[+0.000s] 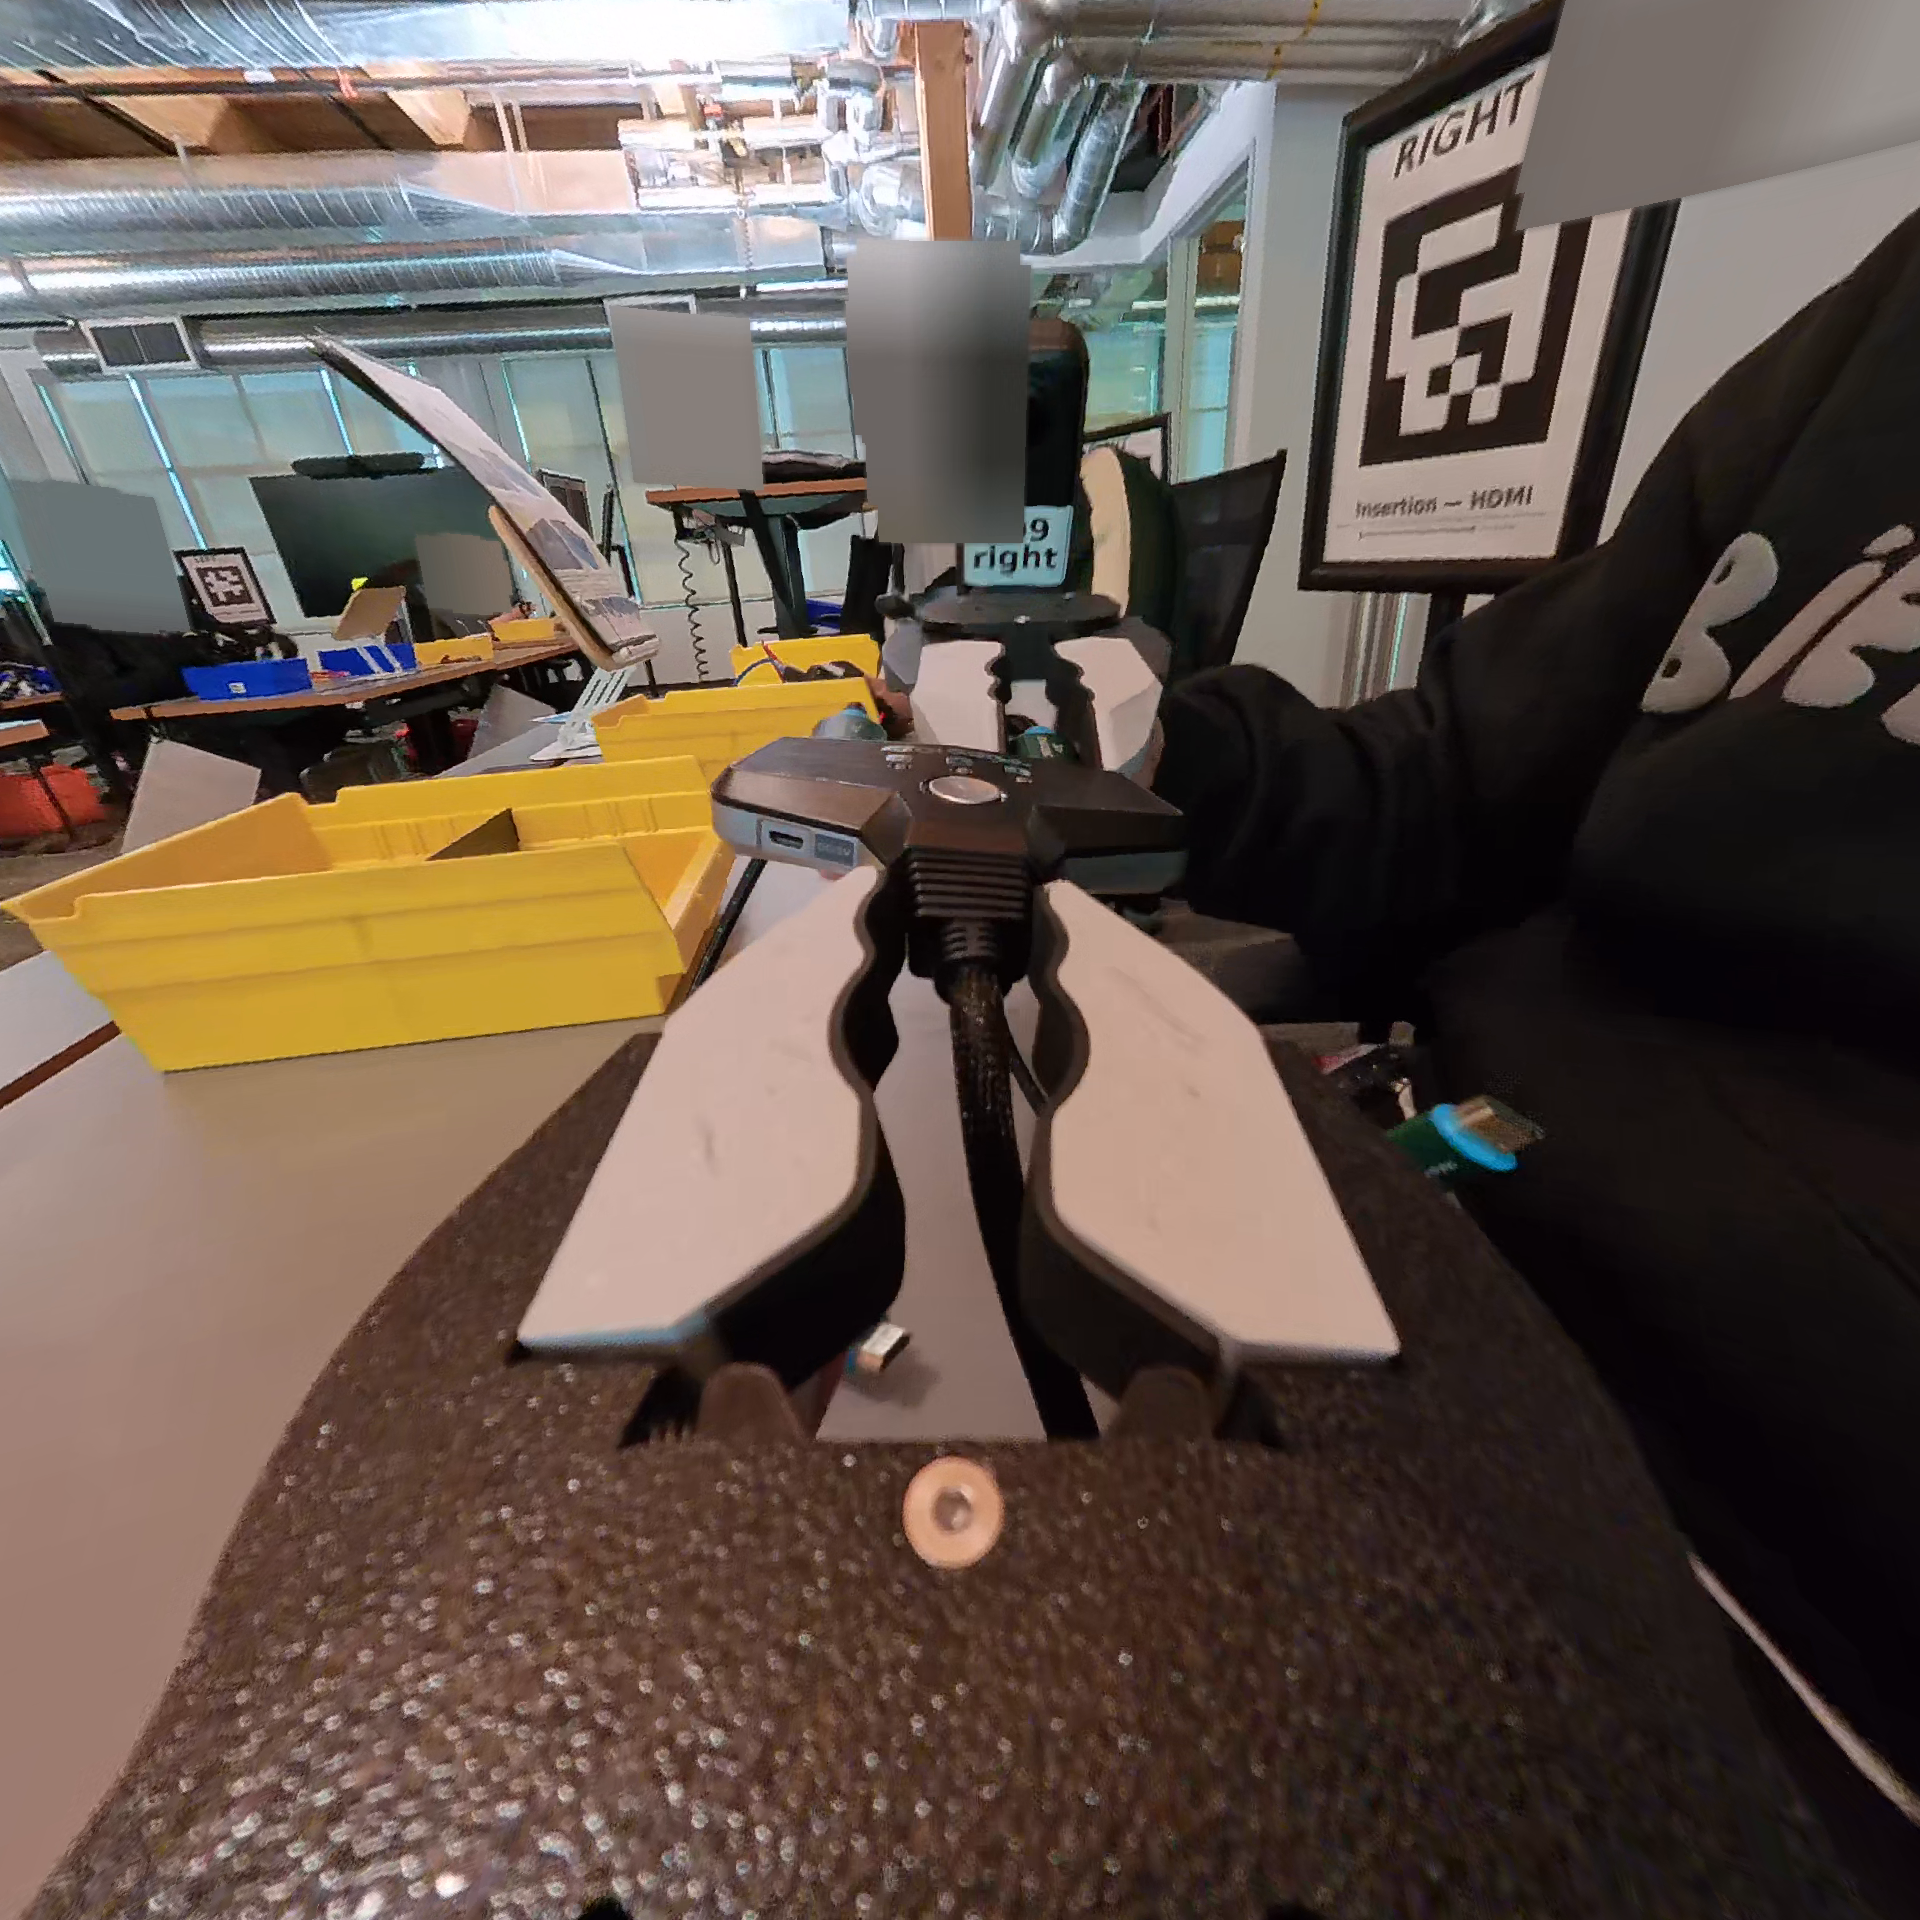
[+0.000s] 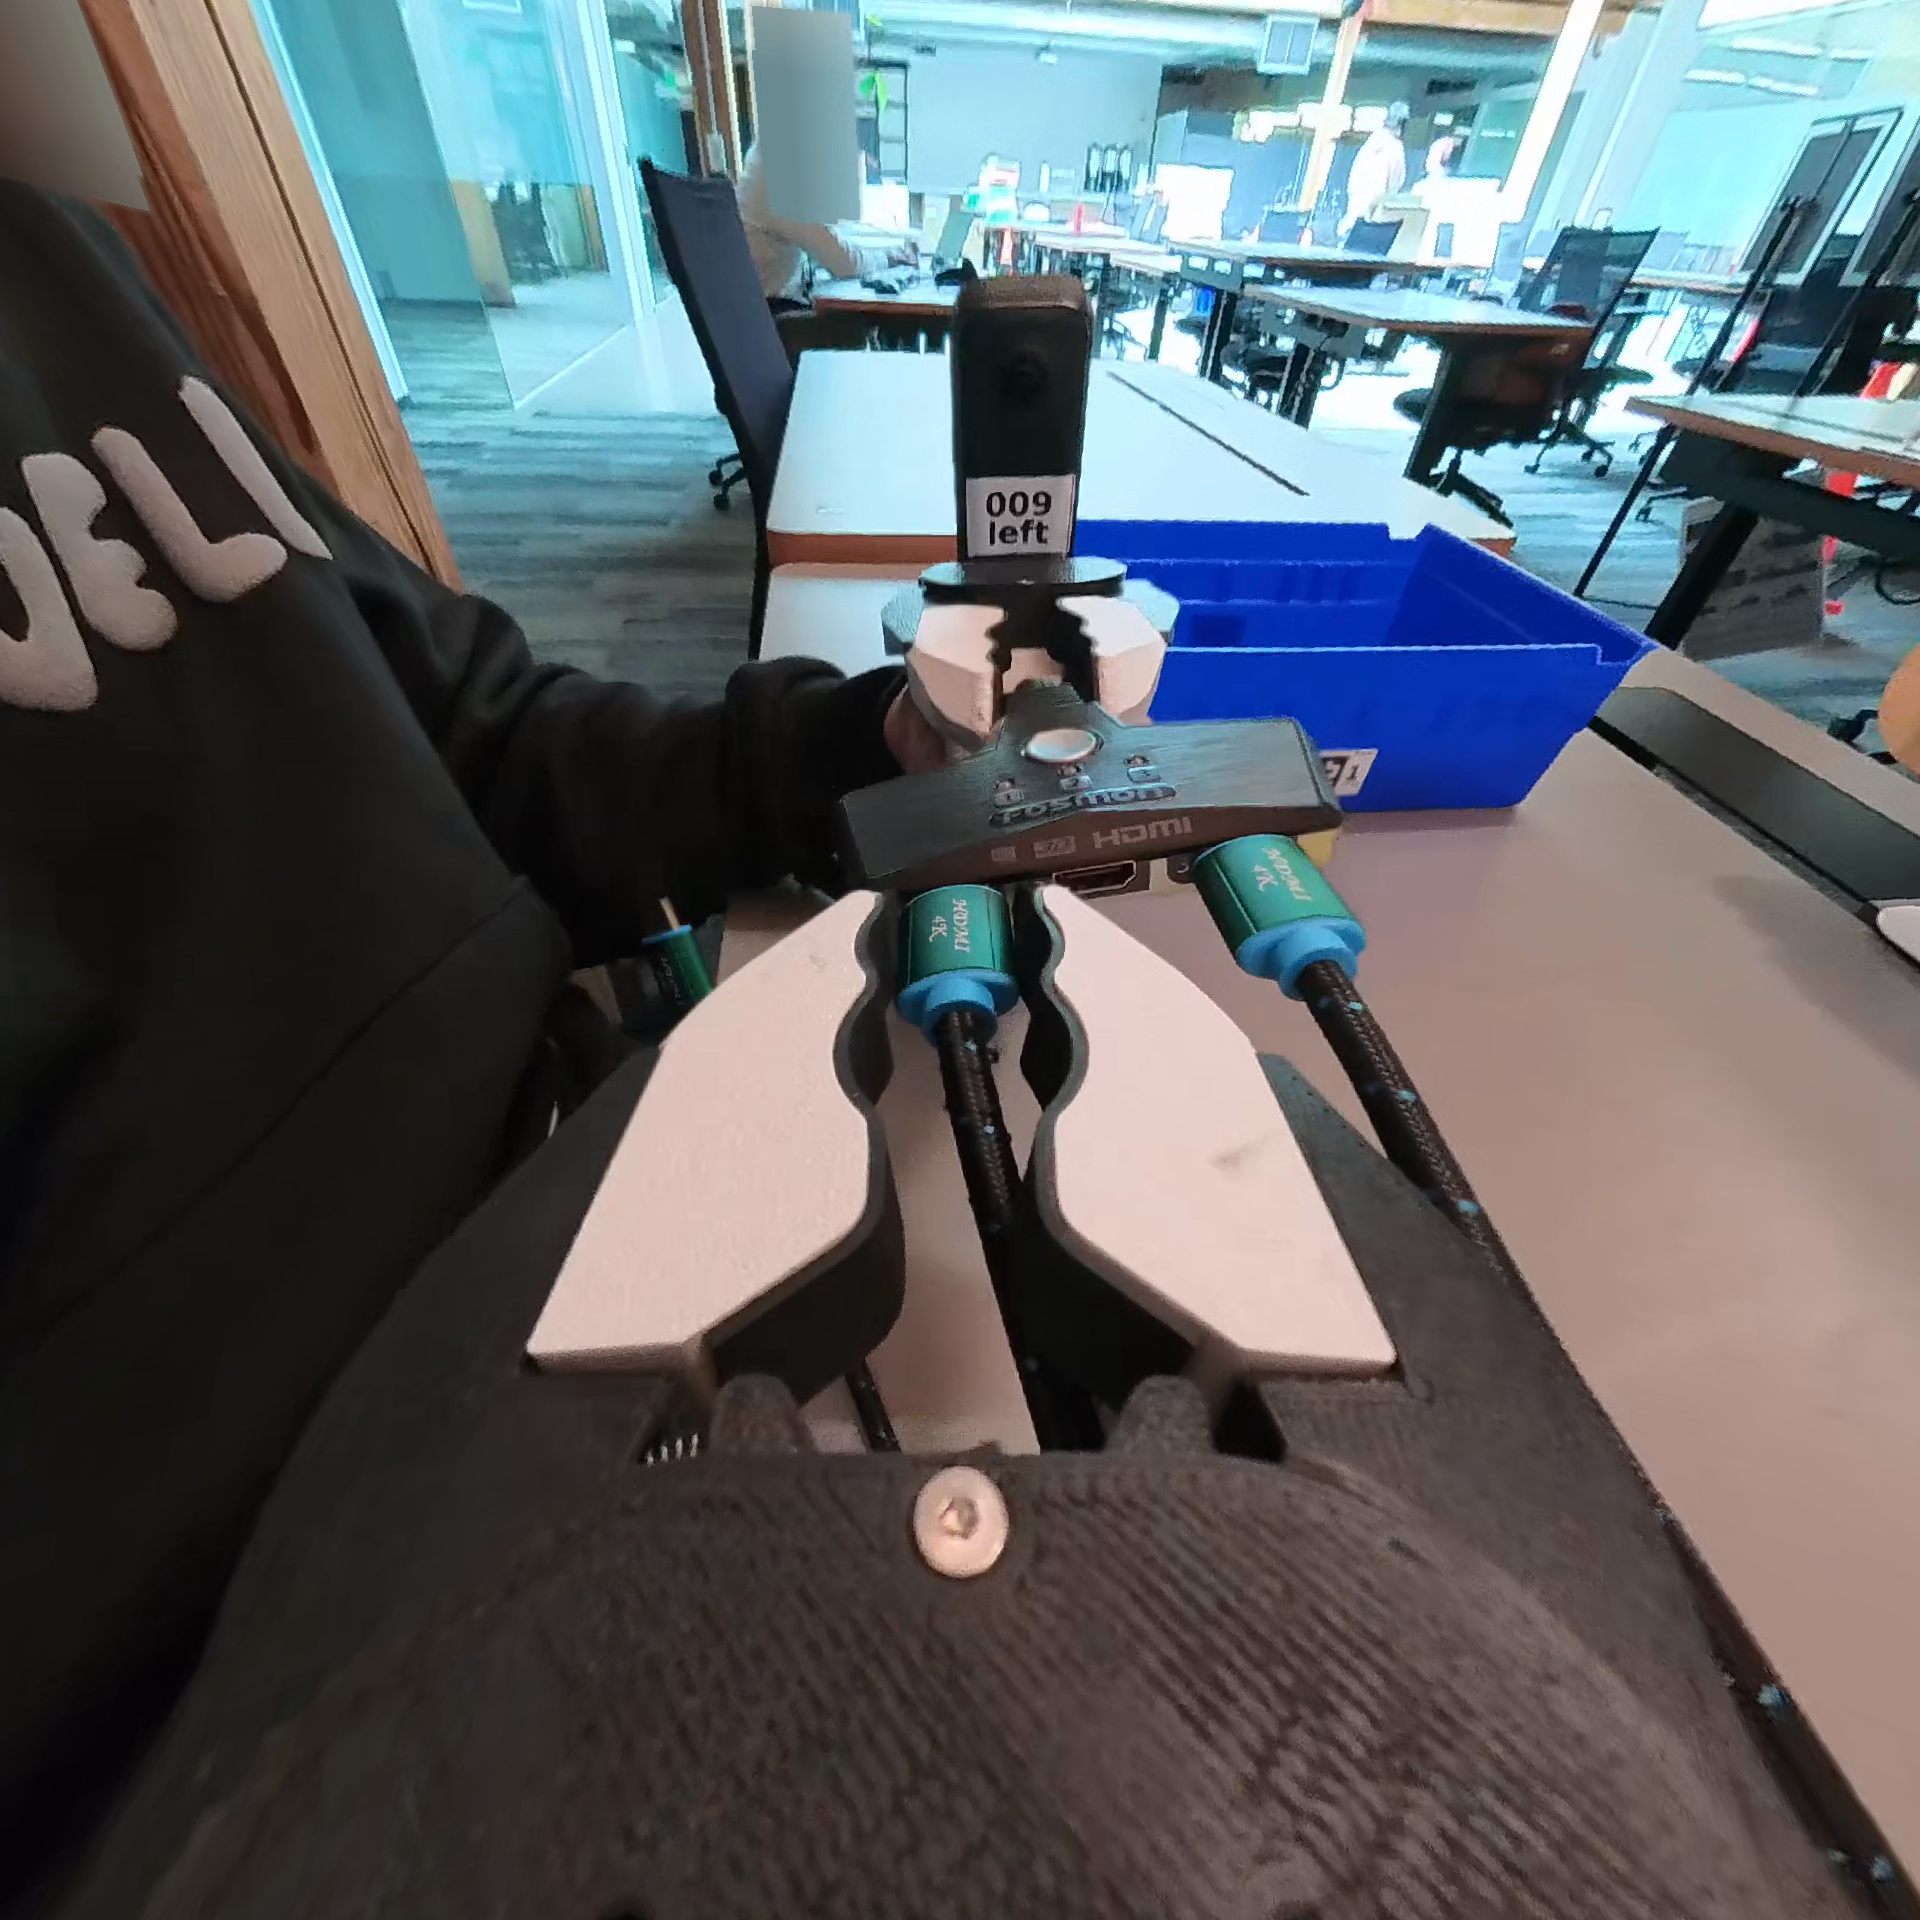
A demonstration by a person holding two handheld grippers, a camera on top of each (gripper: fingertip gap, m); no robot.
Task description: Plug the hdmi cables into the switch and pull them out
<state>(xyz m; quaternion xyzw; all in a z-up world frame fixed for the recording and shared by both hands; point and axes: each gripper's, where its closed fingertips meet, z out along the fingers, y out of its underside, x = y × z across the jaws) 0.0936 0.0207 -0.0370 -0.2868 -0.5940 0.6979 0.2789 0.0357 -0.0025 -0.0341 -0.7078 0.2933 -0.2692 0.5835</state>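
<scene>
The black HDMI switch is held above the table. My left gripper is shut on the ribbed boot of the switch's own black cable. In the right wrist view the switch faces me with three ports. My right gripper is shut on a green HDMI plug whose front end sits in the left port. A second green plug sits in the right port. The middle port is empty. The left gripper shows behind the switch.
Yellow bins stand left on the grey table. A blue bin stands behind the switch. A loose green plug lies by the person's black sweatshirt. A framed marker sign stands at the right.
</scene>
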